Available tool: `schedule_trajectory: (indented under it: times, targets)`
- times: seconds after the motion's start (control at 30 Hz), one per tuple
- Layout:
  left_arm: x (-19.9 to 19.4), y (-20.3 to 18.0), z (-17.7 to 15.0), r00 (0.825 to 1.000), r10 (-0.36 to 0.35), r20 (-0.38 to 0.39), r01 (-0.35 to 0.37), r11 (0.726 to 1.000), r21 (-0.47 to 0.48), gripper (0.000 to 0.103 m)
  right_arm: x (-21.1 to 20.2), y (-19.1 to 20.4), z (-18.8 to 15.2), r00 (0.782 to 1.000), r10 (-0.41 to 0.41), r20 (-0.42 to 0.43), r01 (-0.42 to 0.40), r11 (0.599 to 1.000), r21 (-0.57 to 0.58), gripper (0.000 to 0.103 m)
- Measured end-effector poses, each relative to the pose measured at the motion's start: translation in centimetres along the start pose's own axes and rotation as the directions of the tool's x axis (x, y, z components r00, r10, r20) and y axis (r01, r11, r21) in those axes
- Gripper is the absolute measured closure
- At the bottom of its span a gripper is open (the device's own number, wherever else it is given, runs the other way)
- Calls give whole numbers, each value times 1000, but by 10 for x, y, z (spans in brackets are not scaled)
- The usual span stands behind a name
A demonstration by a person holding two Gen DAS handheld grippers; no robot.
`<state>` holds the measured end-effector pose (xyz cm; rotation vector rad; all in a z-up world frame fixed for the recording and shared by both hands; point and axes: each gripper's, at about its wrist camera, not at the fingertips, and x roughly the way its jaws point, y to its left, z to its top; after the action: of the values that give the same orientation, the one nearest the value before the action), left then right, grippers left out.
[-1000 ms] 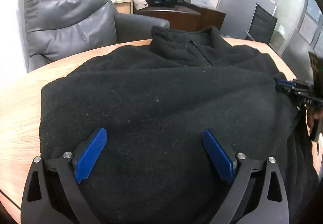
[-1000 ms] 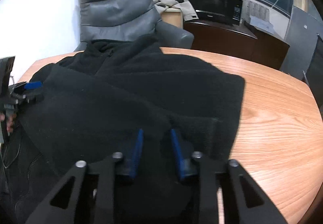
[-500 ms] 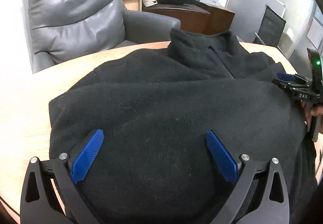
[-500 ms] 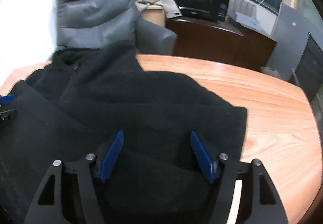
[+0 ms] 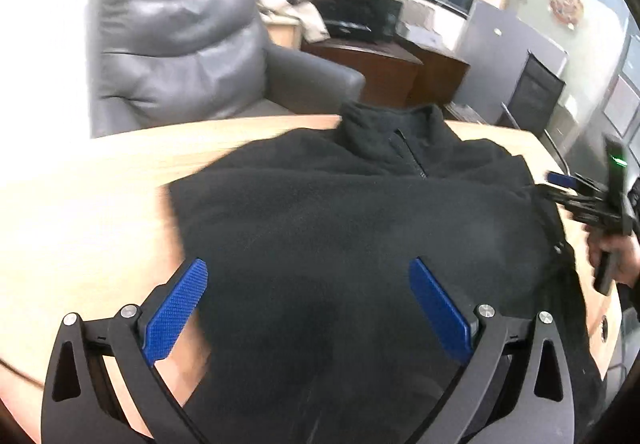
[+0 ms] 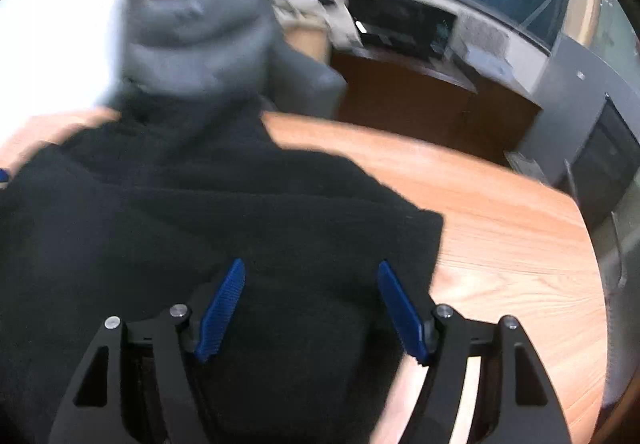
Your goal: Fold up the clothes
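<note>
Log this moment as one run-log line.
left gripper: open, over fleece | right gripper: open, over fleece | black fleece jacket: partly folded on wooden table

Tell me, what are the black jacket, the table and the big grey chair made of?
Jacket: probably fleece, matte and fuzzy with tiny lint specks. Table: wood or wood-look top, smooth, with grain lines. Chair: leather or fake leather, slightly shiny, puffy and creased.

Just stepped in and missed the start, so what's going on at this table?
A person with a handheld gripper in each hand is folding a black fleece jacket on a wooden table. The left gripper and the right gripper are both open above the near part of the jacket, gripping nothing. Its zip collar points toward the grey leather armchair.
</note>
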<state>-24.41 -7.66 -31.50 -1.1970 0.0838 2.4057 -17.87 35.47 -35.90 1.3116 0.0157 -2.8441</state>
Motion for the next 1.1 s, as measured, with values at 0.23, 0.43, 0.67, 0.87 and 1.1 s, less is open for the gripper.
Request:
schedule_trajectory:
  times: [0.23,0.43,0.67,0.87,1.1]
  targets:
    - [-166,51,-92,988,101,-117,-120,978,-169,1,-174,-29,-81,998,60,36,-62,996,68,29]
    - [-260,73,-163,939,236,-250,-286,939,-189,0,-282,-98,-154,985,-146,-97,159,976,147,29]
    - [-232,40,-223,936,8,-351,-88,974,-210,0,-298,-110,-215,980,134,-147,-99,969,226,29]
    - [-169,12,-251,885,-205,-419,70,946,-316,6,-235,-65,-259,842,489,-226,-438,866,241,29]
    - [-144,-6,-263,834,-278,-476,118,933,-339,6,-188,-35,-298,722,608,-329,-561,794,235,30]
